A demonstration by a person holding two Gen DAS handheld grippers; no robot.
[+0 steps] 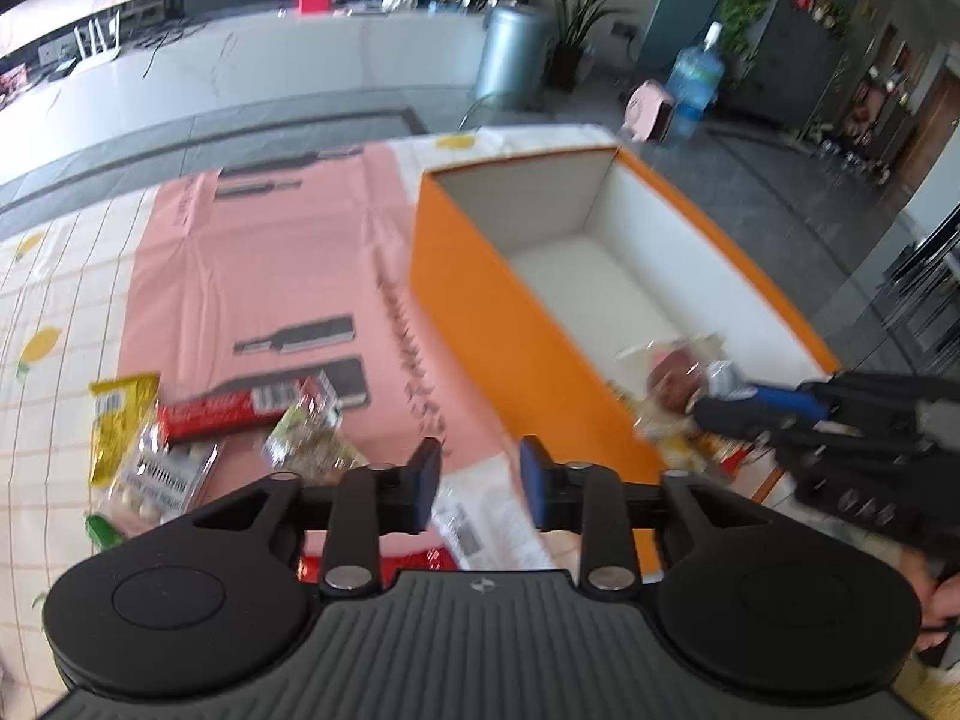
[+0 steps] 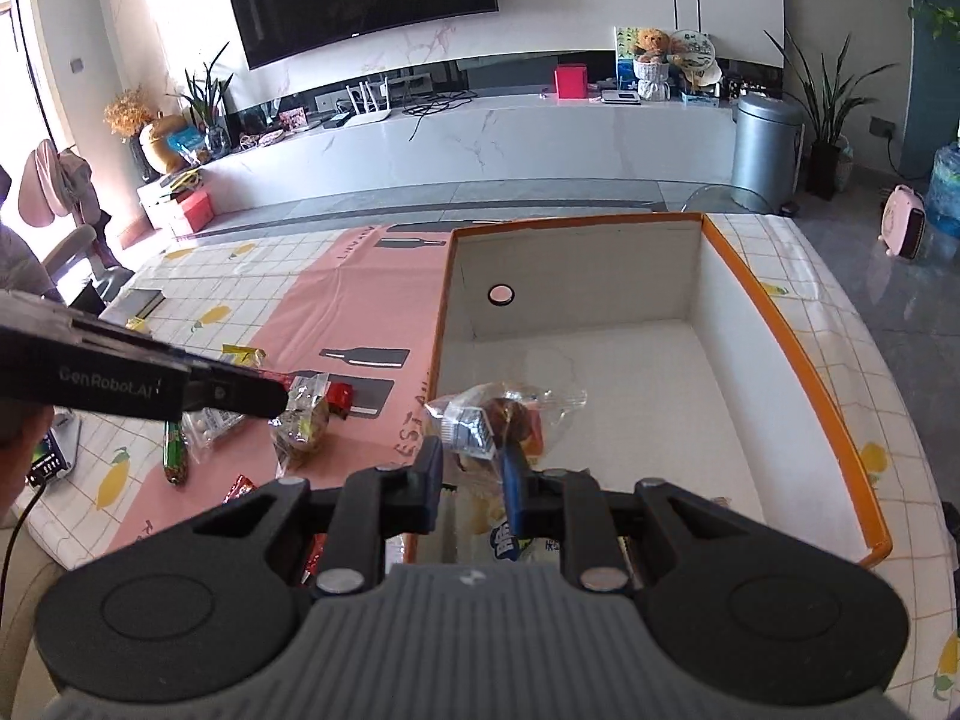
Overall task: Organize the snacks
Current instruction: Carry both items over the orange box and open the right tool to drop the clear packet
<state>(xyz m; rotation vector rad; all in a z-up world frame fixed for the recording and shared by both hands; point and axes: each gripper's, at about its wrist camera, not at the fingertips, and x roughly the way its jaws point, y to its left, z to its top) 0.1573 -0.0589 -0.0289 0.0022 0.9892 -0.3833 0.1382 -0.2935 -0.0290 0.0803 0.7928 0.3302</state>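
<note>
An orange box [image 1: 480, 300] with a white inside stands on the table; it also shows in the right wrist view [image 2: 798, 354]. My right gripper [image 2: 474, 468] is shut on a clear snack packet [image 2: 504, 414] with a brown snack inside, held over the box's near end. The same packet [image 1: 678, 378] shows in the left wrist view. My left gripper [image 1: 480, 480] is open and empty, above the pink mat left of the box. Loose snacks lie on the mat: a red bar [image 1: 222, 414], a yellow packet [image 1: 117, 420], a clear packet of white candies [image 1: 156, 480] and a nut packet [image 1: 306, 438].
More packets lie in the box's near corner [image 2: 516, 540]. A green stick snack [image 2: 175, 450] and a red wrapper [image 2: 240, 489] lie on the mat [image 2: 360, 324]. The lemon-print tablecloth [image 2: 840, 324] ends at the table's right edge. A small device [image 2: 51, 456] sits at the left.
</note>
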